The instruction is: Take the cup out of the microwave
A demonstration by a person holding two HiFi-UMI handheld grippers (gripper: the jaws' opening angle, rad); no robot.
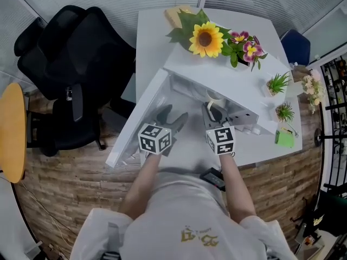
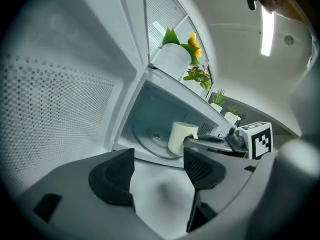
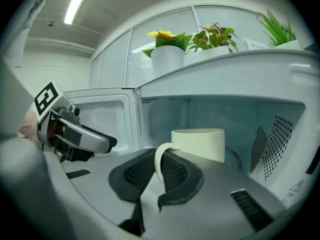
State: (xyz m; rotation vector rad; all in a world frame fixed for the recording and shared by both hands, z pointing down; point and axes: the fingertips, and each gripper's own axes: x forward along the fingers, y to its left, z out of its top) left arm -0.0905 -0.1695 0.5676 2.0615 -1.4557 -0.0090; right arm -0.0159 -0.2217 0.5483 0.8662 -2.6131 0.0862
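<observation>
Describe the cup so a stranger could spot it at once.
Find the white microwave on the white table, flowers on top, door swung open. At its open front is a plain cream cup, the only vessel there, its loop handle pinched by the right gripper.

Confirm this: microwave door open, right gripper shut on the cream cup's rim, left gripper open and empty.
Not the rim: the right gripper view shows the right gripper shut on the curved handle of the cream ceramic cup. The white microwave door is open; the left gripper is open and empty.
</observation>
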